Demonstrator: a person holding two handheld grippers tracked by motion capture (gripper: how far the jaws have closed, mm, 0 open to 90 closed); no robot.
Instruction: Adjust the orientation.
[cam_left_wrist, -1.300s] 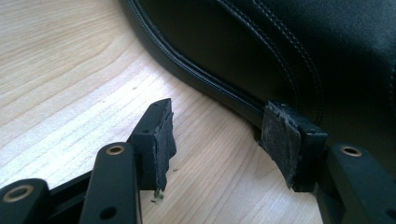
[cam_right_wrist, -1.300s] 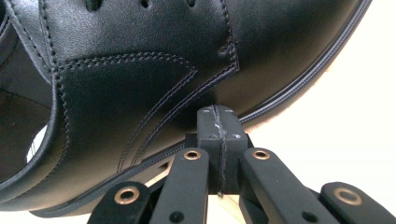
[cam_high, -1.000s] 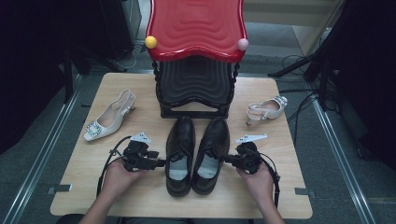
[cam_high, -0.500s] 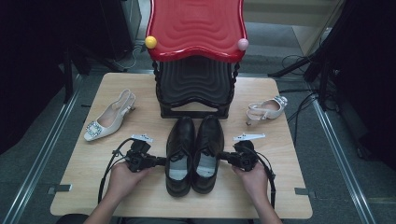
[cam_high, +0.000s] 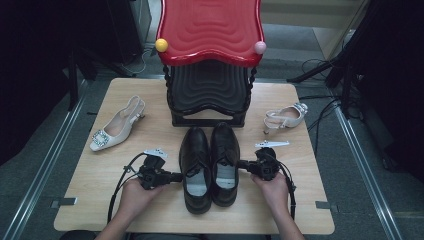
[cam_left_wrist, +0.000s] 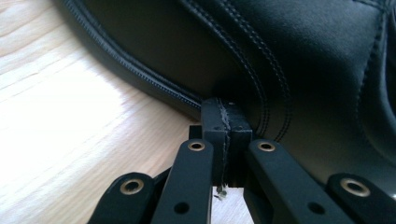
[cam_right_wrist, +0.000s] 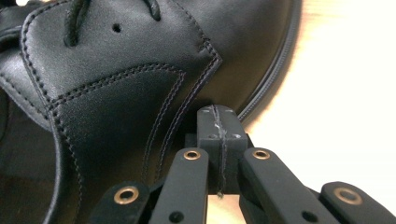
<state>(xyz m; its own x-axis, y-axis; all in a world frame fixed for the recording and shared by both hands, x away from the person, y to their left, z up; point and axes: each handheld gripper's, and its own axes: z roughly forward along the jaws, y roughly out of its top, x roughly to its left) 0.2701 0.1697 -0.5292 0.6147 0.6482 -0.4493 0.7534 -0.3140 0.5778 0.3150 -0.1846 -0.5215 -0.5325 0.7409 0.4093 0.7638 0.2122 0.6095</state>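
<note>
At table centre, my two grippers press a pair of shoes from either side.

Largest first: the pale wooden table (cam_high: 310, 210) carries a red-and-black tiered plastic stool (cam_high: 210, 60) at 12 o'clock. Just below it, two black leather lace-up shoes (cam_high: 210, 167) stand side by side, touching. My left gripper (cam_high: 176, 176) meets the left shoe's flank from 9 o'clock, my right gripper (cam_high: 241, 163) the other's from 3 o'clock; both jaws are closed tight on nothing.
</note>
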